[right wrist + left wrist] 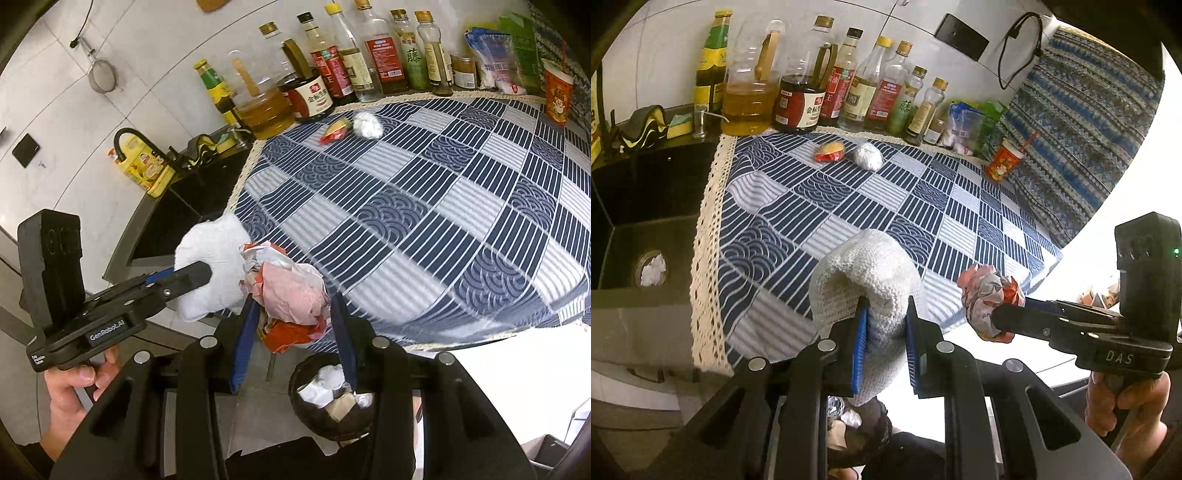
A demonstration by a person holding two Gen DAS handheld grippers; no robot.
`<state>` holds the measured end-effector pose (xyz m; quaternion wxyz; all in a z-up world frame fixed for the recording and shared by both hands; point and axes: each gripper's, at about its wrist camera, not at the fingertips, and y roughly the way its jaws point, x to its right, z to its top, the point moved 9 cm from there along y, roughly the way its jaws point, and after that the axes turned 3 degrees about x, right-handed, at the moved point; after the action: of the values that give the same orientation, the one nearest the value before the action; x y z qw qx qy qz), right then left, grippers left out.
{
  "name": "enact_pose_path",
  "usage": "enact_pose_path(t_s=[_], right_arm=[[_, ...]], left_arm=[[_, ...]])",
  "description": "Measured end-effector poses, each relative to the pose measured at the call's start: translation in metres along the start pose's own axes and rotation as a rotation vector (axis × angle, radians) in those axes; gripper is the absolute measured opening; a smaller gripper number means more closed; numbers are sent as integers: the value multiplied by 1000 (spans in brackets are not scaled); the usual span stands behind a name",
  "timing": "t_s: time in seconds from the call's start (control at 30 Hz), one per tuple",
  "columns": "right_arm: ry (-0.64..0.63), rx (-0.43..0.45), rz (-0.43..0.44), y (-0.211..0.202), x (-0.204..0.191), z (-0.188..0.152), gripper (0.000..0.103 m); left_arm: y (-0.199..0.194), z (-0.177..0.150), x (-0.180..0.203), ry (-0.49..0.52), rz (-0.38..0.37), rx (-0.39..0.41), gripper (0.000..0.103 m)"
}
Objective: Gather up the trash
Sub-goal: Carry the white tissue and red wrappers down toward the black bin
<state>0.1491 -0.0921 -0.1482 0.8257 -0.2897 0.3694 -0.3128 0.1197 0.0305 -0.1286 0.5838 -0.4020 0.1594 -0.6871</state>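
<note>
My left gripper (886, 332) is shut on a white knitted cloth (864, 273), held off the counter's front edge; the cloth also shows in the right wrist view (210, 254). My right gripper (291, 314) is shut on a crumpled red and white wrapper (288, 284), seen too in the left wrist view (990, 295). A dark trash bin (332, 406) with paper in it sits below the wrapper. On the checked tablecloth (886, 206) far side lie a red-yellow wrapper (830, 151) and a foil ball (868, 156).
A row of bottles (812, 92) lines the back wall. A red paper cup (1003, 160) stands at the right. A black sink (639, 221) with crumpled paper (653, 269) in its drain is left of the cloth.
</note>
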Motion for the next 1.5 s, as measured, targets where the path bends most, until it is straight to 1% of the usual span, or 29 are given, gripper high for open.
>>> enact_pose_path(t_s=[0.1,0.3,0.6,0.8,1.0,1.2,1.5], right_arm=[[4,0,10,-1,-12,-14,41],[3,-18,8,4,-24,-38,41],[19,-71,3,20,-30,-70,41],[47,-131,-13,38,-21,-94,41],[76,-197,-50,59,-2,-116,41],[89,-259,-57,73,5,-137,41],[119,-363,-67,97,19,-171,42]], left_arm=[[-9,-10,-1,3,-7,0,17],[-24,-32,-8,-13,-18,-4,17],[-24,-74,-11,-27,-24,-53,17],[-15,-100,-17,-46,-28,-97,17],[2,-128,-32,-67,-5,-166,17],[21,-156,-47,-99,18,-237,17],[48,-187,-62,-145,41,-322,17]])
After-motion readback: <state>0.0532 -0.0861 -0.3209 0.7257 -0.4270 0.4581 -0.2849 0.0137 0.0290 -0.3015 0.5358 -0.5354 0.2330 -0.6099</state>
